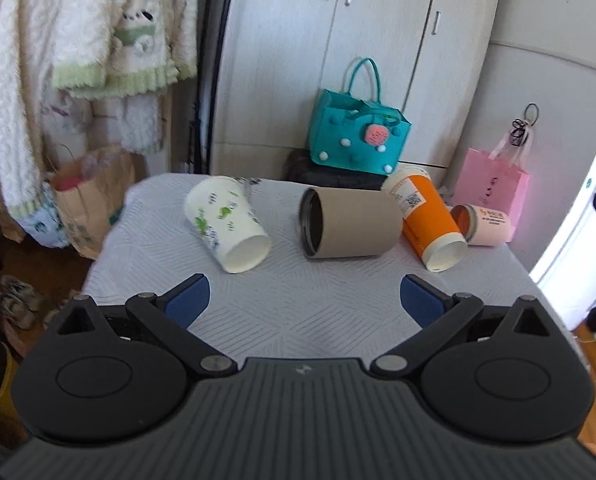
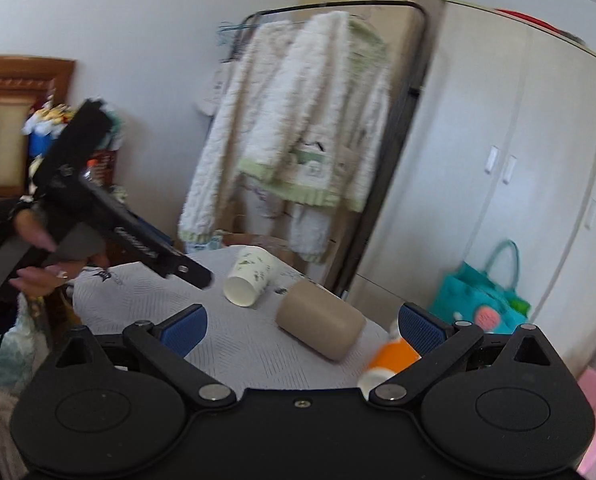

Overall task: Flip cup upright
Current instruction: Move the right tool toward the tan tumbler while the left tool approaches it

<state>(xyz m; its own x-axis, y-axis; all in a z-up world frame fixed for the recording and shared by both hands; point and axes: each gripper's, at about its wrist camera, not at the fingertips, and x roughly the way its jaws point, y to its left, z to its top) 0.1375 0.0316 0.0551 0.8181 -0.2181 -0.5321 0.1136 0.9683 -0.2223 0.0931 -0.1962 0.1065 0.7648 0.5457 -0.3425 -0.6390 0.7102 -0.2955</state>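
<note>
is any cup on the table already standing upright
No, in the left wrist view the white cup, brown cup, orange cup and small pink cup all lie on their sides on the table.

Four cups (image 1: 228,224) lying sideways — none upright

A table (image 1: 298,304) under a pale patterned cloth carries four cups lying on their sides: white (image 1: 228,224), brown (image 1: 350,222), orange (image 1: 428,222) and pink (image 1: 484,224).
</note>
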